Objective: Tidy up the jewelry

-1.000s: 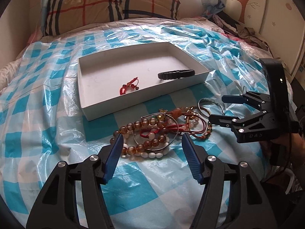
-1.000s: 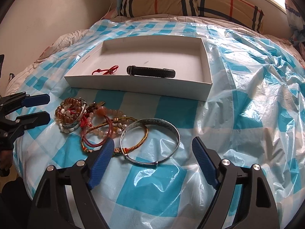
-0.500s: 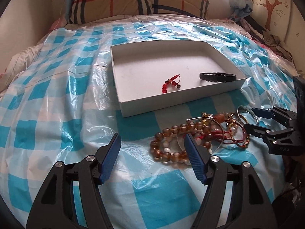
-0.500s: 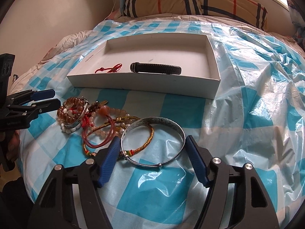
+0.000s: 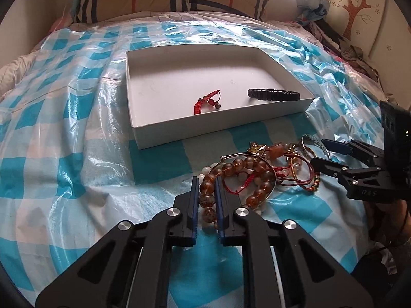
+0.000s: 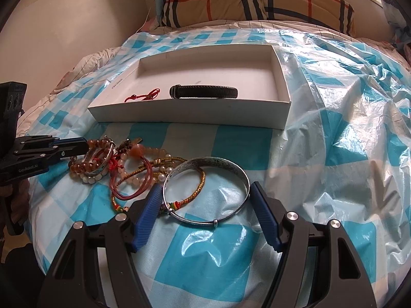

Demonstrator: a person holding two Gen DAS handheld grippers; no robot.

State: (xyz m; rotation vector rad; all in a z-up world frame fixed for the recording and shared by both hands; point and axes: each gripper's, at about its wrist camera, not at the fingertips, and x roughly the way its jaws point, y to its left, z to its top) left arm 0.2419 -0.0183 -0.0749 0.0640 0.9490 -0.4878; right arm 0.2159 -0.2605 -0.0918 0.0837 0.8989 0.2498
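Surface: a bed covered by a crinkled blue-and-white checked plastic sheet (image 6: 334, 133), with plaid pillows (image 6: 213, 0) at the head.
Box: a shallow white cardboard tray (image 5: 205, 131) lies on the sheet beyond the loose jewelry.
In the box: a red knotted cord bracelet (image 5: 205, 101) and, apart from it, a black ridged band bracelet (image 5: 273, 94).
Pile: a tangle of bead strings, red cords and gold bangles (image 6: 136, 164) on the sheet in front of the box.
Left gripper (image 5: 206, 187): its jaws have just been closing and now pinch a brown amber-bead bracelet (image 5: 236, 179) at the pile's near edge.
Right gripper (image 6: 205, 195): its blue pads bracket a wide engraved silver bangle (image 6: 208, 187) lying flat; the left pad is at its rim, but whether they press I cannot tell.
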